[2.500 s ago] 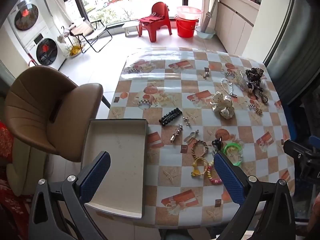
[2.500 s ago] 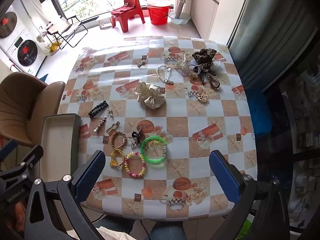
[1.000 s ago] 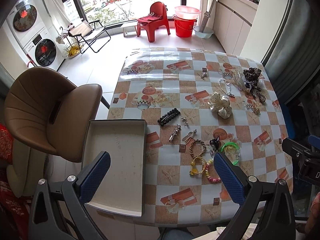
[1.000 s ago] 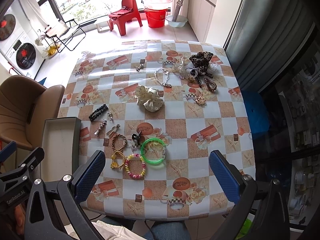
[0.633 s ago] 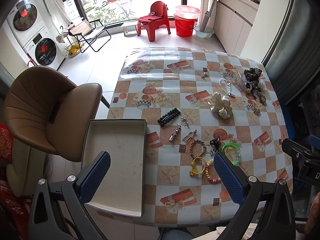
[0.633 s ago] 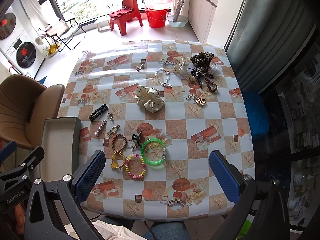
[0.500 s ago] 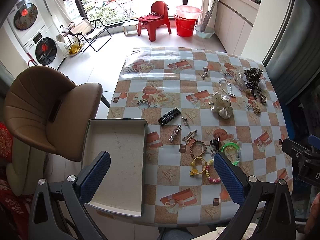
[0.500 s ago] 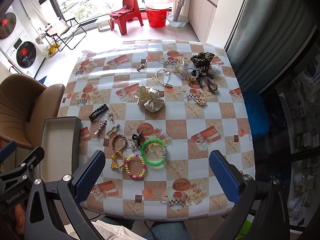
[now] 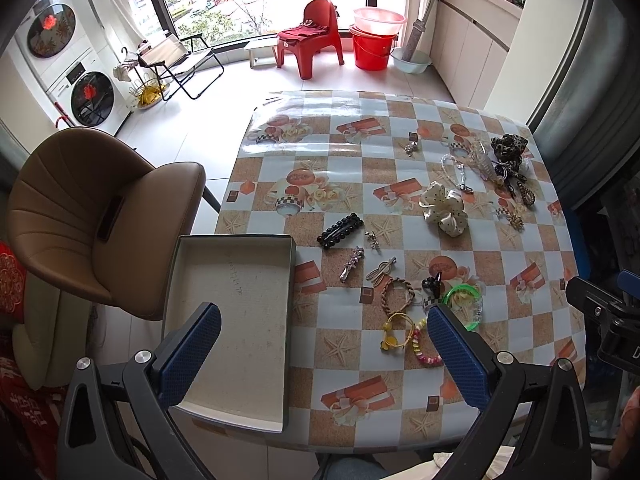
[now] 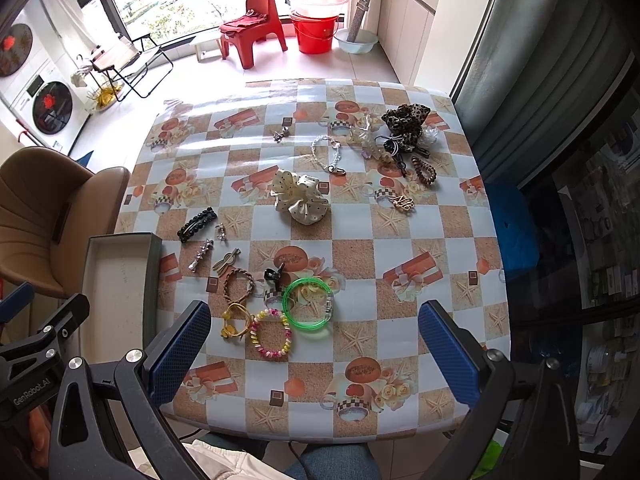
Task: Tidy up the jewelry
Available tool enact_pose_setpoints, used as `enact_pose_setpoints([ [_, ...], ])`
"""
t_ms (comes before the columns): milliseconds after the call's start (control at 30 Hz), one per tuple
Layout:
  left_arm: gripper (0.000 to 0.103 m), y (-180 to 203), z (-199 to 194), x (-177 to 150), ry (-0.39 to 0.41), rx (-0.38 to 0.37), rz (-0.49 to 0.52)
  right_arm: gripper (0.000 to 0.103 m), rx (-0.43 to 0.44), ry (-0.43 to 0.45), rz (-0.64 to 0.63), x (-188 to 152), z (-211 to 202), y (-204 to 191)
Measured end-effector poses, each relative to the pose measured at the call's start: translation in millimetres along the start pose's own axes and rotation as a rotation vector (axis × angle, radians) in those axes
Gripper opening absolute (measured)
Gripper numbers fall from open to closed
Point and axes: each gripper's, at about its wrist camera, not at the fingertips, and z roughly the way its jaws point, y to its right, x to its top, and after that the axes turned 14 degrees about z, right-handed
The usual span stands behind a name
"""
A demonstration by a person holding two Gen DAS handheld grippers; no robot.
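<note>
Task looks unstarted. The grey box (image 9: pixel 228 316), lower left in the left wrist view, holds nothing we can see. All jewelry is on the checked table (image 10: pixel 360 360): green bangle (image 10: pixel 307 307), beaded bracelet (image 10: pixel 272 334) and yellow ring tie (image 10: pixel 234 322) lower centre in the right wrist view, black clip (image 10: pixel 197 219) mid-left, cream scrunchie (image 10: pixel 300 197) centre, leopard scrunchie (image 10: pixel 405 120) upper right. We hold the left gripper (image 9: pixel 324 356) and right gripper (image 10: pixel 314 354) above the near edge, jaws spread wide, nothing between them. Everything remains to sort.

The desk (image 10: pixel 352 256) wore orange, tan and white checks with starfish. One bangle (image 10: pixel 307 307) was neon green, one scrunchie (image 10: pixel 301 197) cream with black dots, another (image 10: pixel 406 121) leopard-print.
</note>
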Motion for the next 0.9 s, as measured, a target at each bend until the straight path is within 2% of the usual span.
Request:
enact_pose_setpoints([
  [900,0.103,-1.3,-0.1,4.4,-0.005,-0.003,0.001,0.103,-0.002,-0.004,-0.001,1.5,0.8,-1.1],
])
